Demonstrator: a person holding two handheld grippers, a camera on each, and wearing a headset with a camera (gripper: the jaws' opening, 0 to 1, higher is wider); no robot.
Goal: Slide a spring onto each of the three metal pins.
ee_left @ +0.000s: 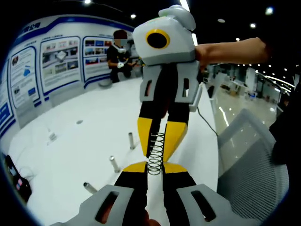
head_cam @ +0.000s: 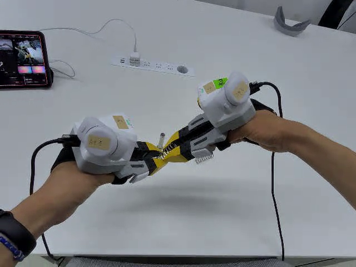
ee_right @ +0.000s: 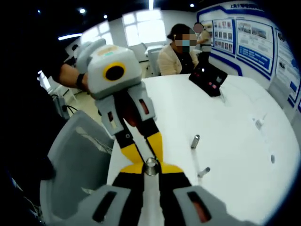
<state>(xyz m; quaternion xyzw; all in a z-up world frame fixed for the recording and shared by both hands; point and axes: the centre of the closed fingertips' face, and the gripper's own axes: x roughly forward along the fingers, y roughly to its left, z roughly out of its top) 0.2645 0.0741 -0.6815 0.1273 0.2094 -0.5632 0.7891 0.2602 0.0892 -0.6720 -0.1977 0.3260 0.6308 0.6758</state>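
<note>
Three metal pins (ee_left: 114, 163) rest on the table (ee_left: 70, 150) beside the spring (ee_left: 156, 153); left gripper (ee_left: 155, 168) pinches that single spring, right gripper (ee_right: 150, 169) clamps a fourth pin (ee_right: 150, 165).

White table (head_cam: 233, 183) before you: a tablet (head_cam: 22, 58) with its screen lit lies at the far left edge, and near it a white power strip (head_cam: 153, 65) with one plug (head_cam: 134, 57) in and a thin cable (head_cam: 105, 25) looping away. A grey curved piece (head_cam: 290, 25) rests at the far right. Three metal pins (ee_left: 131, 140) (ee_left: 114, 164) (ee_left: 90, 187) sit in a loose row.
</note>
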